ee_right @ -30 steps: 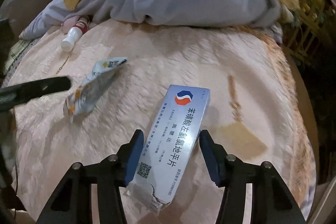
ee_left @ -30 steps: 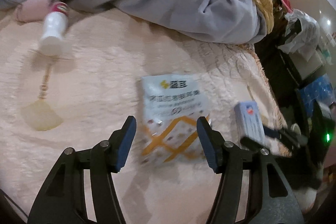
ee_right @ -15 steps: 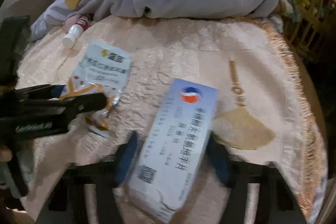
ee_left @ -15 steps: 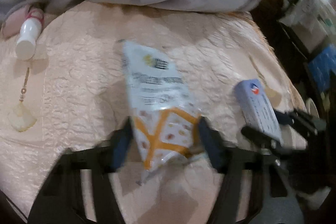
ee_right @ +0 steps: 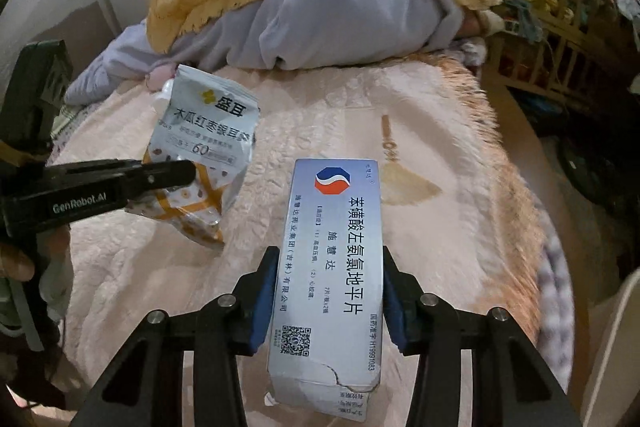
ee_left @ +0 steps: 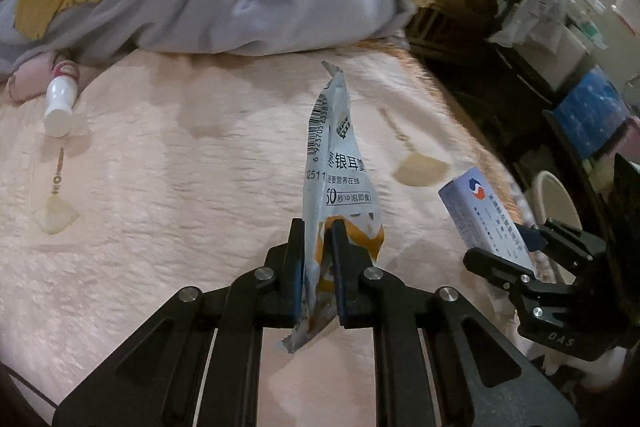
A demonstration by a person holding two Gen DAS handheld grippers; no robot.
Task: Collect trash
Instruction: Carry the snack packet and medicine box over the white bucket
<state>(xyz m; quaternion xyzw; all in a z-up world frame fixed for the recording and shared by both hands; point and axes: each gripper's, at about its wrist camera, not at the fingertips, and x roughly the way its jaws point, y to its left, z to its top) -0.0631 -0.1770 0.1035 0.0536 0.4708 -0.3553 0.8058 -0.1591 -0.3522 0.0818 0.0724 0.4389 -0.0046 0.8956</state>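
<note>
Left gripper [ee_left: 316, 259]: jaws clenched on the snack pouch [ee_left: 336, 163], held edge-on above the bed [ee_left: 180, 187]
Right gripper [ee_right: 328, 291]: jaws closing on the medicine box [ee_right: 334, 267], pads at both long sides, box lifted off the bed
White bottle [ee_left: 60, 99]: lying at 10 o'clock, beside the grey and yellow bedding [ee_left: 240, 7]

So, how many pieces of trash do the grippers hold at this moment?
2. The snack pouch is pinched in the left gripper. The medicine box sits in the right gripper, whose jaws are closing. A white bottle lies unheld by the bedding.
</note>
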